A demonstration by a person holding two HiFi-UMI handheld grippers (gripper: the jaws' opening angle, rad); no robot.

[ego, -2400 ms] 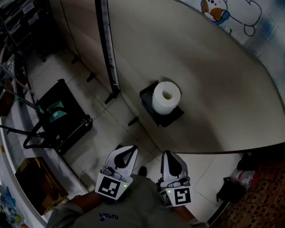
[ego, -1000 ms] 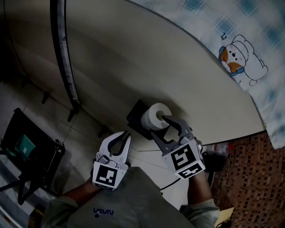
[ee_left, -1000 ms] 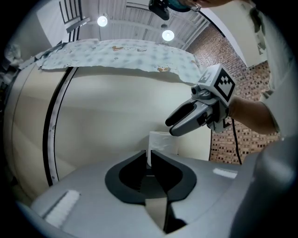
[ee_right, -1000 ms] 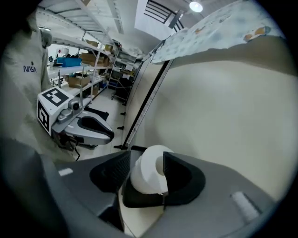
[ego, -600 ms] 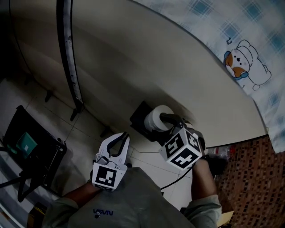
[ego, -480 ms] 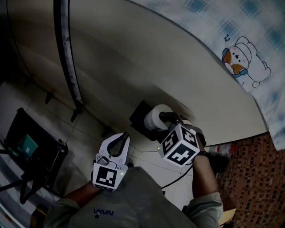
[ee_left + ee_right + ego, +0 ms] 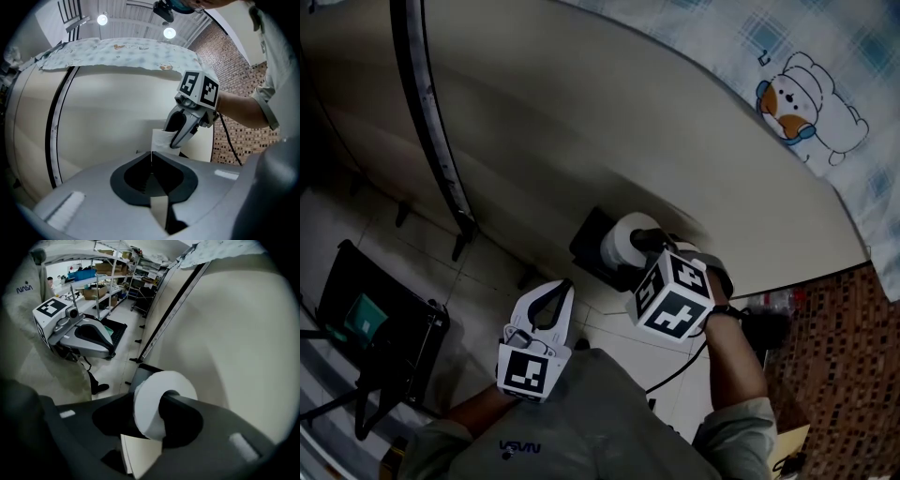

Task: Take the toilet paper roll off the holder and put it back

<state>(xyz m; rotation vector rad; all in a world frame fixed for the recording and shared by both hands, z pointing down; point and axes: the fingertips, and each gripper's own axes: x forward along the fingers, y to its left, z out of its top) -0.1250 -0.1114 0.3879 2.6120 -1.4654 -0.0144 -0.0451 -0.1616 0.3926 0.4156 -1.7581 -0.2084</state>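
Low against the beige panel (image 7: 581,122), near the tiled floor (image 7: 487,272), the toilet paper roll (image 7: 623,239) sits on its black holder (image 7: 587,246). I have the right gripper (image 7: 652,246) angled down onto it. One jaw is inside the core hole and the other is against the outer wrap, so the roll's wall is between them. Those jaws have just been closing and now look pressed on the paper. I hold the left gripper (image 7: 561,286) level, apart from the roll, its jaws fully together with nothing in them.
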